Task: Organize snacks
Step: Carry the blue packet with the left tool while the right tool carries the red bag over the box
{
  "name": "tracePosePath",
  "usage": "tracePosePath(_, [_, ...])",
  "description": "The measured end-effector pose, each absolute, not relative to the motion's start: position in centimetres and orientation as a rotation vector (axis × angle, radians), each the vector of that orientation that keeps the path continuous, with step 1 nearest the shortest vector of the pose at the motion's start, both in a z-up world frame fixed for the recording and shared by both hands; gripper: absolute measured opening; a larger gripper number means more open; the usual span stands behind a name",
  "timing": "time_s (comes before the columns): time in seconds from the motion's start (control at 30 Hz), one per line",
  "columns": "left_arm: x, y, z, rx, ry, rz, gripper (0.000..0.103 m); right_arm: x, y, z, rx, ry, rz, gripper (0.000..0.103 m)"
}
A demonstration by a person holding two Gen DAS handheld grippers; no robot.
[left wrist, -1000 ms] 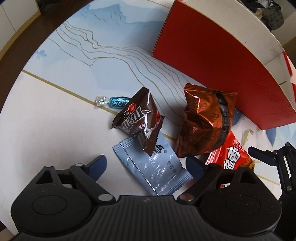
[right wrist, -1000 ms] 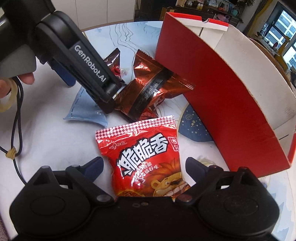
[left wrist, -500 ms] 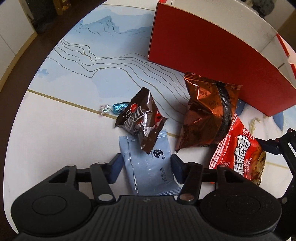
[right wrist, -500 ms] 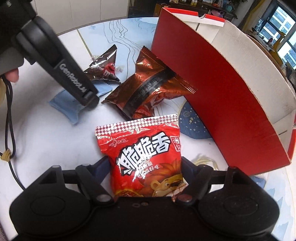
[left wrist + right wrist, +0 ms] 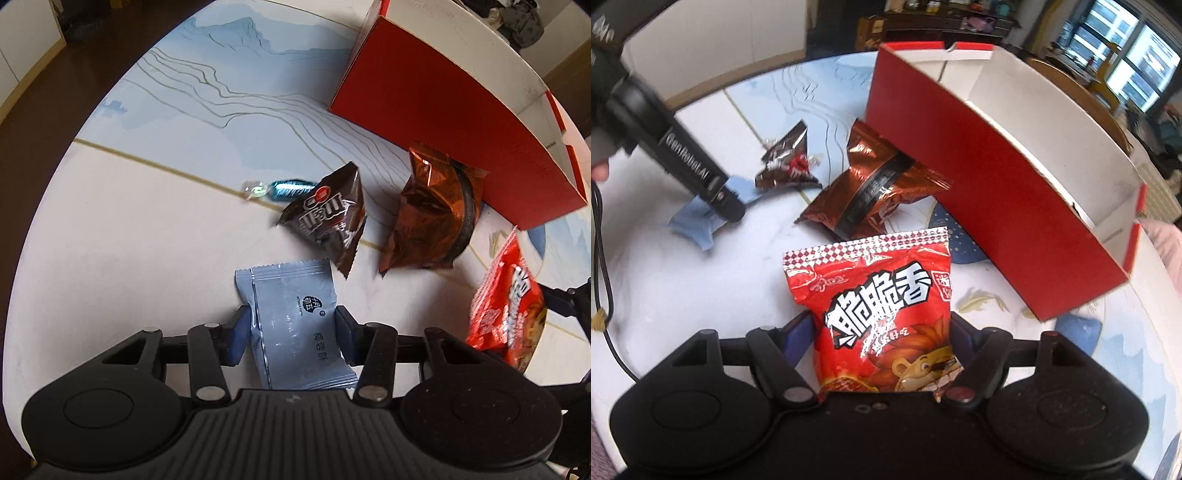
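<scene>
The pale blue packet point(image 5: 295, 325), at lower centre, is clamped by the closing left gripper point(image 5: 290, 334). The red snack bag point(image 5: 882, 317) is clamped likewise by the closing right gripper point(image 5: 882, 345). Both are presumably destined for the red box point(image 5: 1015, 177) at upper right; 2 brown packets remain on the table point(image 5: 147, 240).

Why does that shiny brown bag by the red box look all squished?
The copper-brown bag looks crumpled and leans against the red box instead of lying flat. Nothing looks spilled or torn open.
</scene>
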State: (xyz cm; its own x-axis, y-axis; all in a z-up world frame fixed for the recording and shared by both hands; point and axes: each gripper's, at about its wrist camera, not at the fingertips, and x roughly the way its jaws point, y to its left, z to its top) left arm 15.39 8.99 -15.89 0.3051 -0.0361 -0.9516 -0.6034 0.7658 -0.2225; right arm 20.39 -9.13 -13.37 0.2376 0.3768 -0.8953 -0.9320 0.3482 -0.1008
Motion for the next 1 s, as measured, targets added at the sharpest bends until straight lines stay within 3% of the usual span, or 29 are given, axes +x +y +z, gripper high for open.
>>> tracePosePath(0.37, [12.3,8.8,-13.6,-0.580,1.162,0.343,0.047,17.3,-10.8,-10.3,-0.586,0.901,0.919,0.075])
tracePosePath(1.0, [10.3,6.8,-3.6,-0.363,0.891,0.242,0.047,14.9,-12.7,-3.2,-0.295,0.806,0.723,0.075])
